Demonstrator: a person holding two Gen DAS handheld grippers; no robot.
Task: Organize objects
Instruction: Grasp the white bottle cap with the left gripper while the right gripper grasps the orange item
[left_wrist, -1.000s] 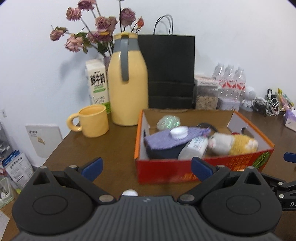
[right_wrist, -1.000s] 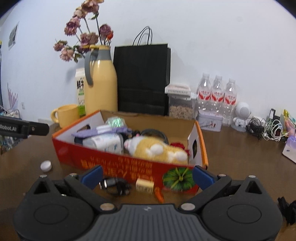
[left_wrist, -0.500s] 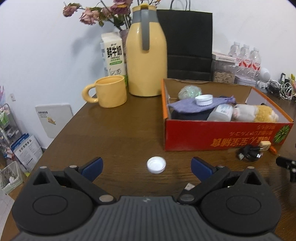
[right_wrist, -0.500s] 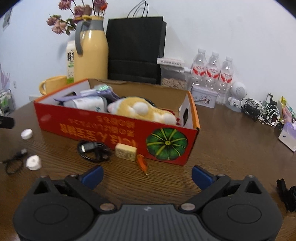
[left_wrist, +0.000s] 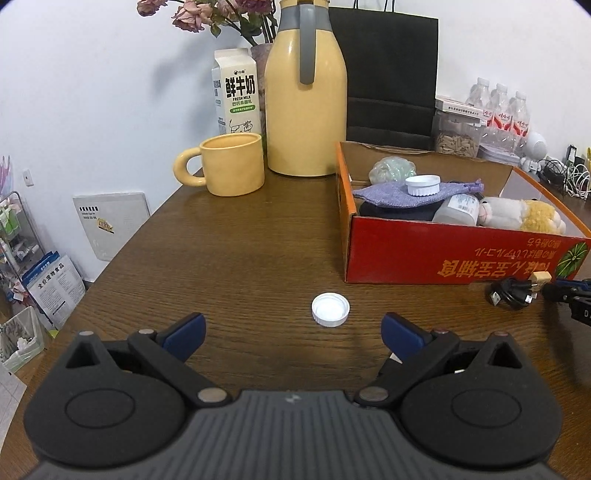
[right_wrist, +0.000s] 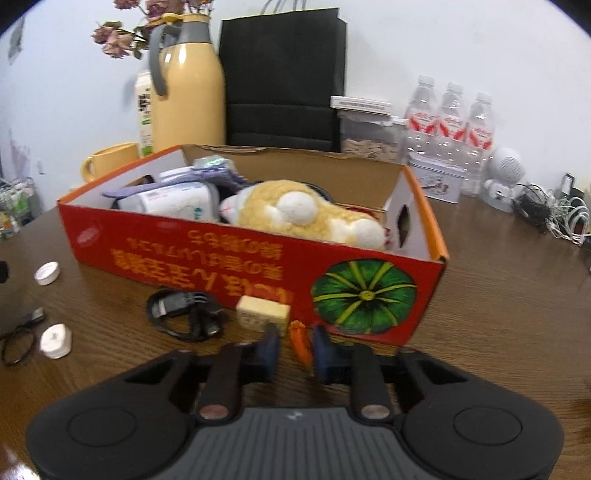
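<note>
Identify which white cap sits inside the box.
The ribbed white cap on the purple pouch; the other white cap lies on the table.

Bright, even indoor light — soft shadows, fisheye-bent edges (right wrist view slightly motion-blurred).

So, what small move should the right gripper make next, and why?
Probably lift the small orange piece straight up and carry it over the red box. The right gripper has its blue pads drawn in on both sides of this piece, which lies on the table just in front of the box wall, so it must clear that wall first.
</note>
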